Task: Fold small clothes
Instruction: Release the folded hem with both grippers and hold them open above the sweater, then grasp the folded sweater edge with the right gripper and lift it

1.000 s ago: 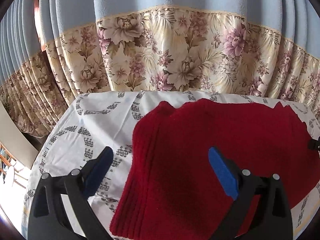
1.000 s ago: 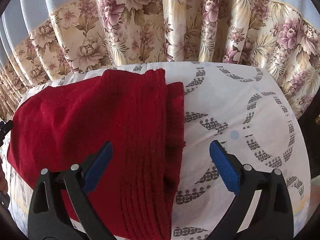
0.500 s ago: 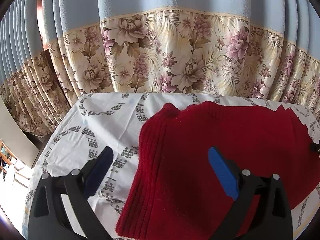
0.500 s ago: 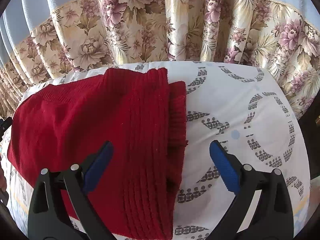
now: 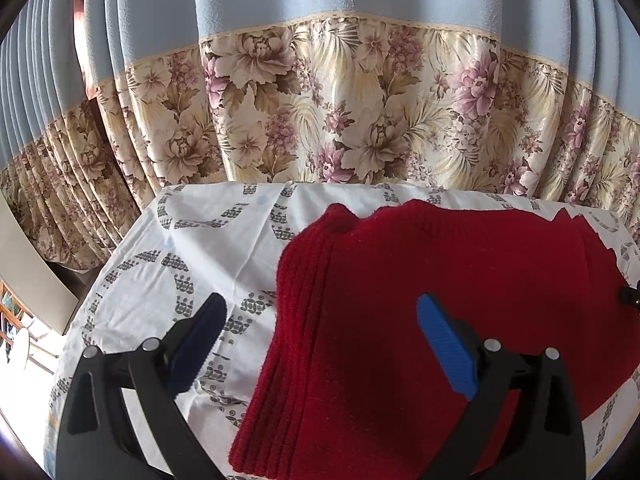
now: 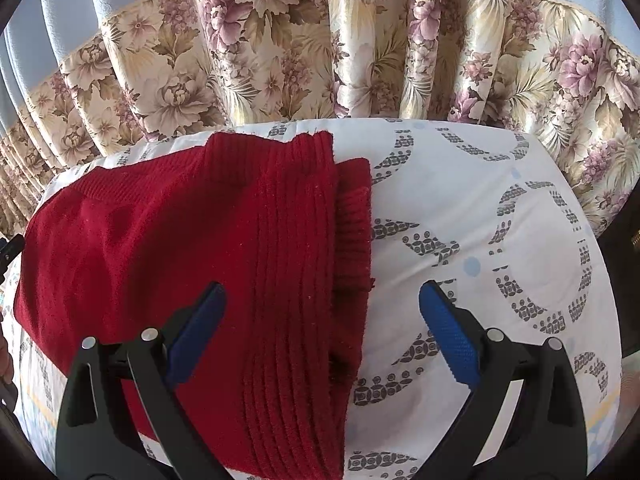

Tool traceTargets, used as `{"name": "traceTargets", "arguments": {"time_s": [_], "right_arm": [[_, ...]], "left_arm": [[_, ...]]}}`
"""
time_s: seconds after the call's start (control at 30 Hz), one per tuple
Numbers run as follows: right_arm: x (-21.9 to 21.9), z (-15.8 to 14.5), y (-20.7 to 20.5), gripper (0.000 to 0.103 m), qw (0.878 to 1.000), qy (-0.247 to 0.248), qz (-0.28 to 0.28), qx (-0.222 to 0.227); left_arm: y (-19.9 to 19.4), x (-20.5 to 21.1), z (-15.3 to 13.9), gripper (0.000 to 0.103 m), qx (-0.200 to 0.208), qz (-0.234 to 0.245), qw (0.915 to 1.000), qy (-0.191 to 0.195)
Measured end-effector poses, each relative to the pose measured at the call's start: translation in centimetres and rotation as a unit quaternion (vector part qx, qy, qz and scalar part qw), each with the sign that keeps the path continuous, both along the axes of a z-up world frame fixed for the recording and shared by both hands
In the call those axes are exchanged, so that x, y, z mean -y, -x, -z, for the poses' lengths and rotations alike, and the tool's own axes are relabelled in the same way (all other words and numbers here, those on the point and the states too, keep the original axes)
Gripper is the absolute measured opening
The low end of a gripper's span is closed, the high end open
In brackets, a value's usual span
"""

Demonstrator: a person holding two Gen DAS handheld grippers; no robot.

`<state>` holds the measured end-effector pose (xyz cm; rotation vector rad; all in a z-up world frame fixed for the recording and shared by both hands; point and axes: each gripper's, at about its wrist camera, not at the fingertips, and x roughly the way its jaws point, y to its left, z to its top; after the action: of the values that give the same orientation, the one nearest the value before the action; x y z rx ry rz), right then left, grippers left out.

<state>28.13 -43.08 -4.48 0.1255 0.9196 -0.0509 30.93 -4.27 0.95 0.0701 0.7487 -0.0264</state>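
Left wrist view: a red knitted garment (image 5: 460, 300) lies partly folded on a patterned tablecloth (image 5: 192, 248). Both grippers, left (image 5: 320, 344) and right (image 6: 322, 330), hover spread wide, empty. Further folds likely remain.

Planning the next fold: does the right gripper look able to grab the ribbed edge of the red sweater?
Probably yes. The right gripper is open, its jaws straddling the red sweater's ribbed edge, with nothing in between.
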Motion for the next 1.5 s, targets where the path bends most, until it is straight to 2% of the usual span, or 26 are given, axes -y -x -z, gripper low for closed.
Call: {"name": "traceTargets", "arguments": {"time_s": [0.6, 0.77, 0.83, 0.93, 1.0, 1.07, 1.13, 1.2, 1.23, 1.3, 1.5], "right_arm": [[0.8, 1.4, -0.4, 0.096, 1.0, -0.001, 0.007, -0.013], [1.0, 2.5, -0.8, 0.096, 1.0, -0.014, 0.008, -0.02], [1.3, 3.2, -0.9, 0.095, 0.999, -0.034, 0.008, -0.025], [1.4, 4.0, -1.1, 0.088, 0.997, -0.068, 0.004, -0.028], [1.1, 3.9, -1.1, 0.076, 0.997, -0.074, -0.005, -0.024], [1.0, 3.9, -1.1, 0.071, 0.996, -0.086, -0.012, -0.024], [0.9, 3.7, -1.0, 0.06, 0.995, -0.095, -0.021, -0.022], [0.5, 3.2, -0.9, 0.035, 0.995, -0.096, -0.029, -0.014], [0.2, 2.8, -0.7, 0.031, 0.995, -0.091, -0.032, -0.008], [-0.3, 1.8, -0.5, 0.027, 0.996, -0.081, -0.029, 0.007], [-0.8, -1.5, 0.6, 0.026, 0.995, -0.077, -0.032, 0.054]], "left_arm": [[0.0, 0.1, 0.1, 0.096, -0.002, 0.002, 1.0, -0.003], [0.0, 0.1, 0.1, 0.096, -0.002, 0.002, 1.0, -0.002], [0.0, 0.1, 0.1, 0.096, -0.001, 0.001, 1.0, -0.001], [0.0, 0.2, 0.1, 0.096, -0.002, 0.003, 1.0, -0.001], [0.0, 0.2, 0.1, 0.096, -0.003, 0.003, 1.0, -0.001], [0.0, 0.3, 0.1, 0.096, -0.003, 0.004, 1.0, -0.001], [0.0, 0.3, 0.1, 0.096, -0.003, 0.004, 1.0, 0.0], [0.0, 0.4, 0.1, 0.096, -0.003, 0.005, 1.0, -0.001], [0.0, 0.6, 0.1, 0.096, -0.002, 0.005, 1.0, -0.002], [0.0, 0.8, 0.1, 0.096, -0.002, 0.007, 1.0, -0.004], [0.5, 2.0, 0.0, 0.096, 0.002, 0.009, 0.9999, 0.003]]}}
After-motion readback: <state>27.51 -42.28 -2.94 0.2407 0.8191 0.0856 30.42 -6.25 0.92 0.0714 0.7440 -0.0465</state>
